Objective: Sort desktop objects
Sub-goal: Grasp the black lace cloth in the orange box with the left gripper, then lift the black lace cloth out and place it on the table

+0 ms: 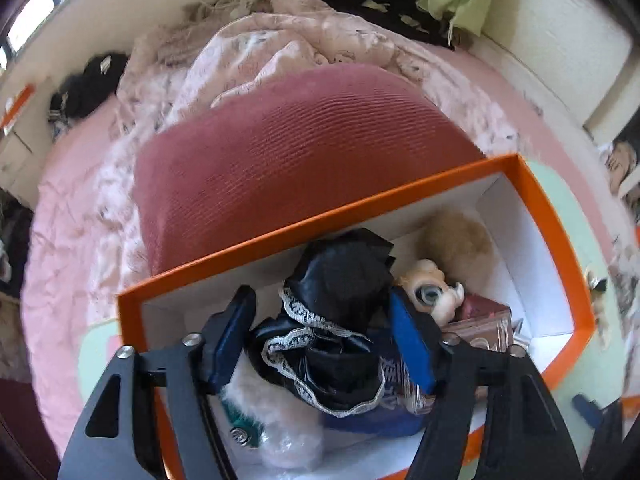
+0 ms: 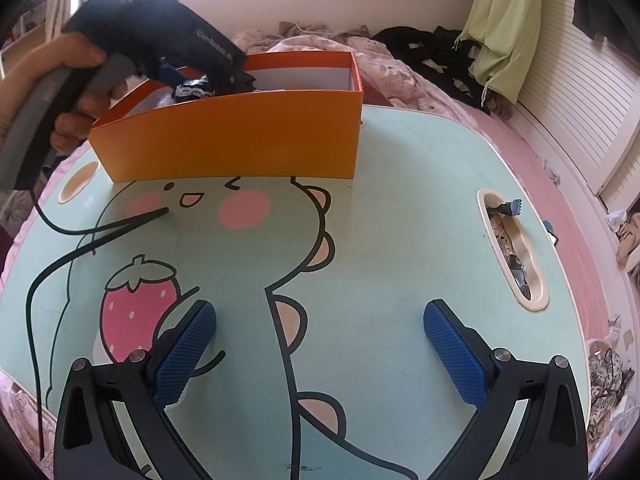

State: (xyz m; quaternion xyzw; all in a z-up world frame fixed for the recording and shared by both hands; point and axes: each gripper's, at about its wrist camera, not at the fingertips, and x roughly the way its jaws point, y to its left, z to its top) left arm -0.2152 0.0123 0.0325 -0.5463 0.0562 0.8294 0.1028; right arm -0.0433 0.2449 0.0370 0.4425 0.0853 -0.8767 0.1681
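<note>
An orange box [image 1: 552, 240] with white inner walls stands at the back of the mint cartoon table [image 2: 400, 220]. In it lie a black satin cloth with white lace trim [image 1: 340, 320], a doll head with a big eye [image 1: 428, 292], a tan fluffy tuft [image 1: 456, 240], a brownish clear case [image 1: 484, 328] and a white fluffy item [image 1: 280, 432]. My left gripper [image 1: 320, 296] points down into the box, open, with the black cloth resting loose between its blue pads. In the right wrist view a hand [image 2: 76, 96] holds it over the orange box [image 2: 240, 136]. My right gripper [image 2: 320, 308] hovers open over the bare table.
A dark red cushion [image 1: 300, 152] lies right behind the box on the pink bedding [image 1: 60, 240]. A black cable [image 2: 60, 264] trails across the table's left side. A slot [image 2: 516, 256] in the table's right side holds small scraps. Black clothes [image 2: 432, 52] and a green cloth [image 2: 504, 28] lie beyond.
</note>
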